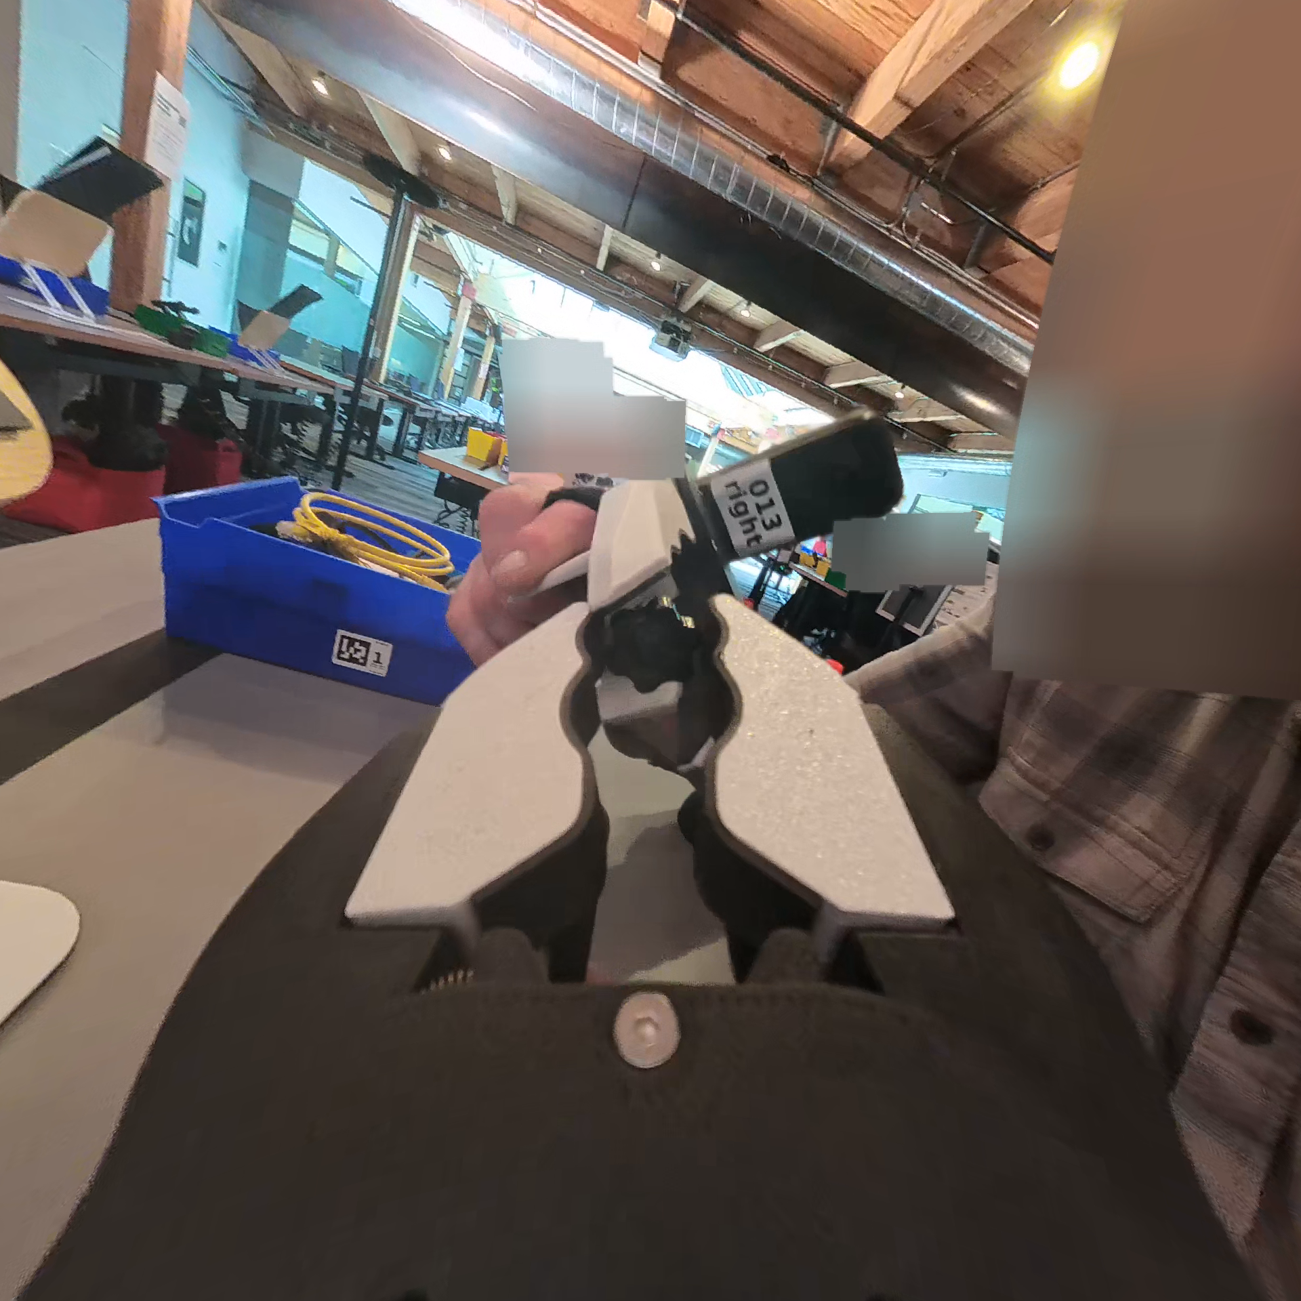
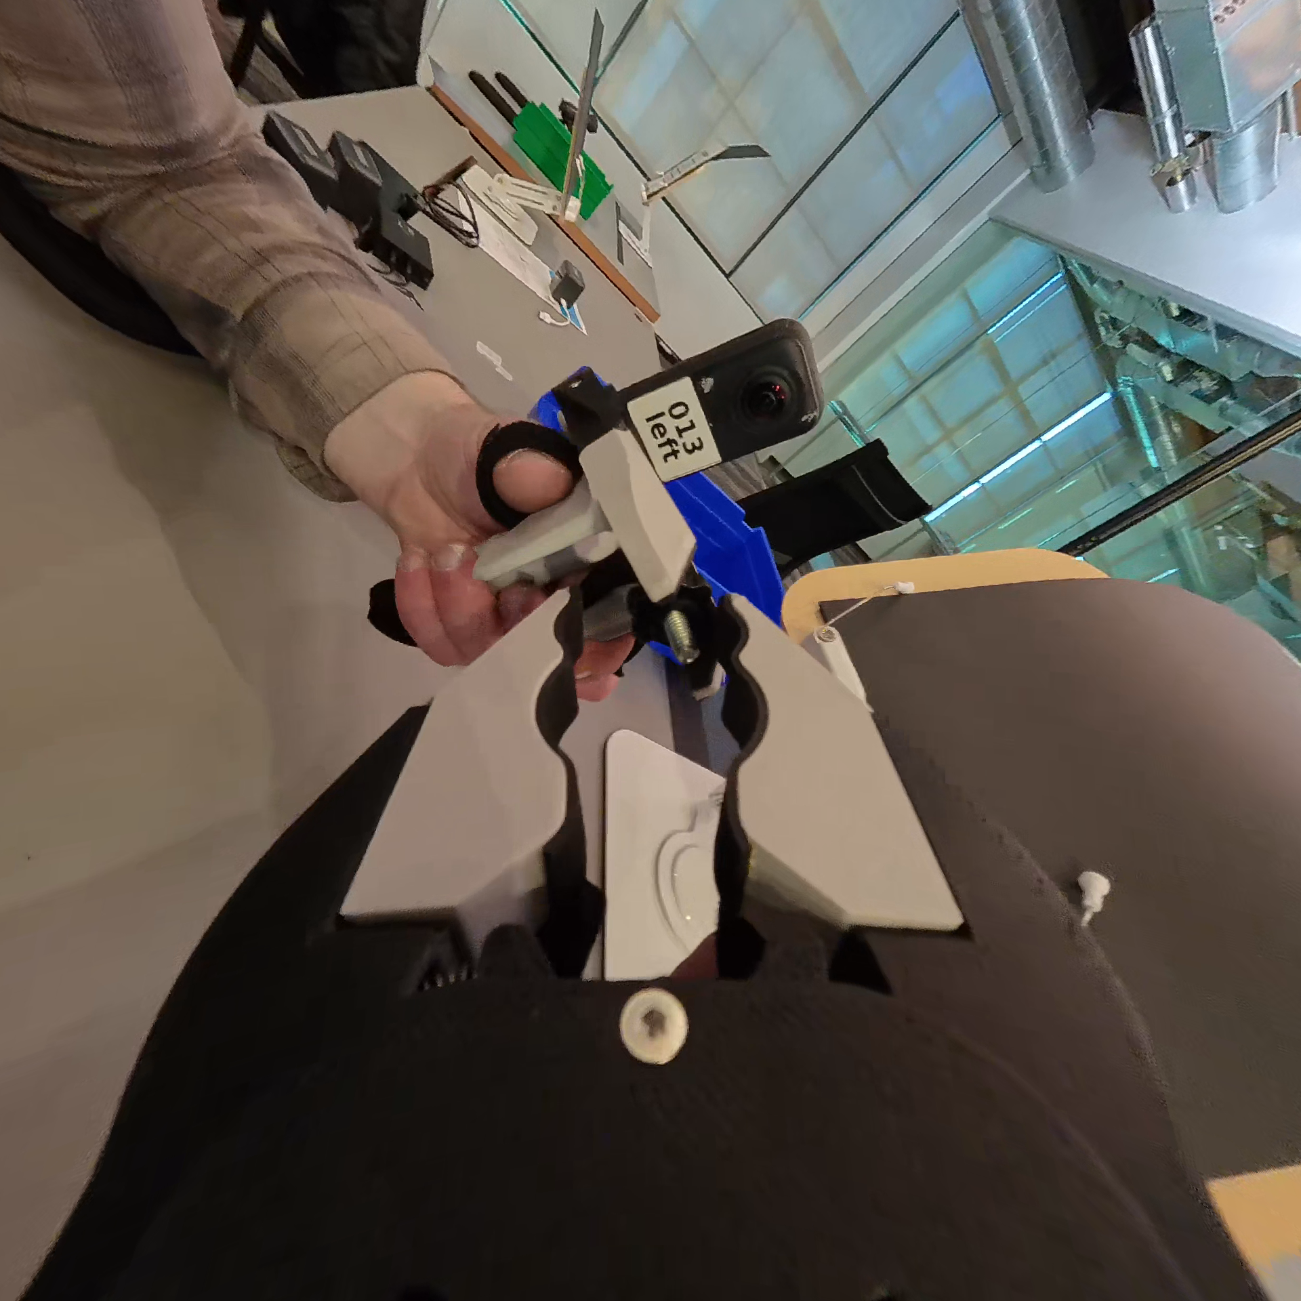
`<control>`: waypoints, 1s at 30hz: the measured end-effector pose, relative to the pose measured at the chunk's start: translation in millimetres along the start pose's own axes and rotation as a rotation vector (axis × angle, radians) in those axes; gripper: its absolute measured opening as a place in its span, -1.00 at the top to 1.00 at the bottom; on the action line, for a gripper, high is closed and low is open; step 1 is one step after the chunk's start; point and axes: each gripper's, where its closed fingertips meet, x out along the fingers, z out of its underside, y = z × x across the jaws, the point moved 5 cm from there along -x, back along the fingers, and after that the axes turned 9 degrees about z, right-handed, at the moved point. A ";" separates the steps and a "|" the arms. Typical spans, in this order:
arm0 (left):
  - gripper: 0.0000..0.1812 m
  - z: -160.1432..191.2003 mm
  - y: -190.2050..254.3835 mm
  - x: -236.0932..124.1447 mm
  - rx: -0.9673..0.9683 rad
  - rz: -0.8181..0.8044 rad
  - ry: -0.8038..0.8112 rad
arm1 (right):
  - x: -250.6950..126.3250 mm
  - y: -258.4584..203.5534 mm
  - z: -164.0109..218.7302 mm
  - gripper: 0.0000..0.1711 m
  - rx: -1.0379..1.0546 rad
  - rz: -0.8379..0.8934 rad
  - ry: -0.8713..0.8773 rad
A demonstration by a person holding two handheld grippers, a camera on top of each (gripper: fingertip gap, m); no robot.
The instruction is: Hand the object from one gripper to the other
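The two grippers meet tip to tip above the grey table (image 1: 105, 809), with a small black knob with a threaded metal stud (image 2: 672, 630) between them. The left gripper (image 1: 651, 644) is clamped on it. The right gripper (image 2: 651, 633) brackets the same knob, but I cannot tell whether it grips; a blue bin (image 1: 296, 591) holding yellow cable (image 1: 373, 538) sits behind

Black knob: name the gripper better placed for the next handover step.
Right, probably: the right gripper is open astride the black knob, which the left gripper appears to clamp, so it need only close.
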 end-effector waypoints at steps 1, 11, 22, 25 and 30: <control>0.72 -2.3 -0.4 -1.1 0.003 -0.008 0.016 | 0.9 0.4 -0.4 0.55 -0.021 0.014 -0.007; 0.72 -38.7 -10.9 -34.8 -0.062 -0.110 0.442 | 12.8 25.0 -7.4 0.51 -0.214 0.499 -0.051; 0.72 -39.9 -5.5 -26.5 0.032 -0.072 0.118 | 10.7 14.5 -20.6 0.62 -0.213 0.418 0.020; 0.72 -33.2 4.7 -24.6 0.140 -0.049 -0.202 | -4.7 16.2 -22.0 0.67 -0.129 0.192 0.031; 0.72 -7.5 24.8 -26.3 0.225 0.027 -0.622 | -19.0 -5.1 -32.2 0.67 -0.081 -0.116 0.008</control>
